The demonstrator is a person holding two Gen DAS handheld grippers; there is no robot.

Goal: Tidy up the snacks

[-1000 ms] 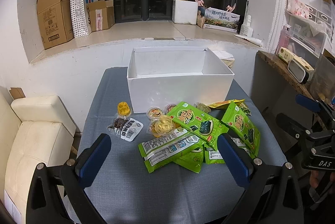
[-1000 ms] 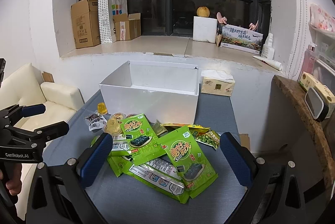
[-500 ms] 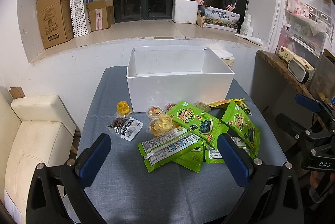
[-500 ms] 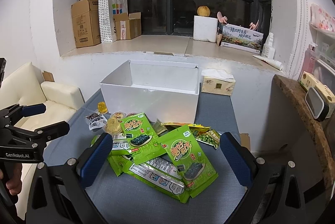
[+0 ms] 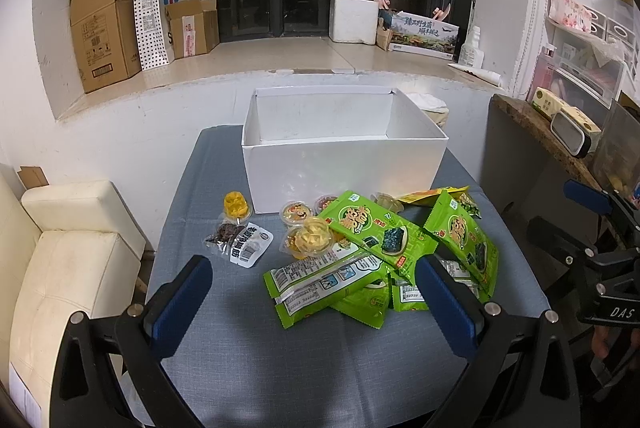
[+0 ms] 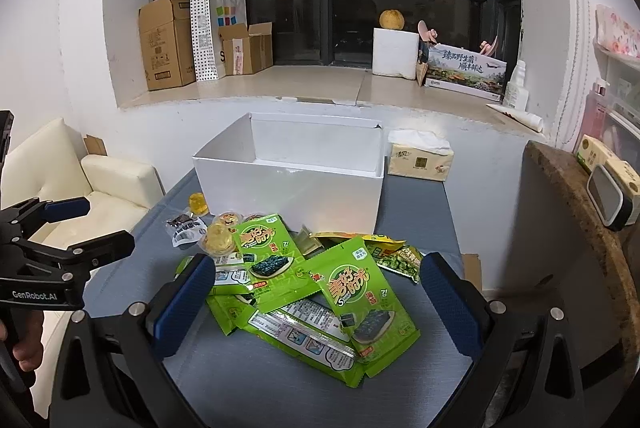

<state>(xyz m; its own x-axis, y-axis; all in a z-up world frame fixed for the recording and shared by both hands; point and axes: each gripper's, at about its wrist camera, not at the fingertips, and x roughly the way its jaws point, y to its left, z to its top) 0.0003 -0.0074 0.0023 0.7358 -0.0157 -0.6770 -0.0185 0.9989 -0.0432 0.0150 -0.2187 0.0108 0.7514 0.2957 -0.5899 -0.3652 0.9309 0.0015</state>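
Observation:
Several green seaweed snack packs (image 5: pixel 372 240) (image 6: pixel 312 288) lie piled on the grey table (image 5: pixel 248 348), in front of an open, empty white box (image 5: pixel 344 164) (image 6: pixel 288 188). Small jelly cups (image 5: pixel 310 238) (image 6: pixel 218 238), a yellow jelly (image 5: pixel 235 204) and a dark snack packet (image 5: pixel 240 242) lie left of the pile. A yellow-green pea packet (image 6: pixel 396 256) lies to the right. My left gripper (image 5: pixel 312 304) is open and empty above the near table. My right gripper (image 6: pixel 316 308) is open and empty over the pile.
A tissue box (image 6: pixel 420 158) stands right of the white box. A cream sofa (image 5: pixel 60 248) is left of the table; a counter edge (image 6: pixel 580 212) is on the right. Cardboard boxes (image 5: pixel 106 28) and a foam box sit on the window ledge.
Both grippers have drifted very slightly; the snacks and box have not moved. Both stay open.

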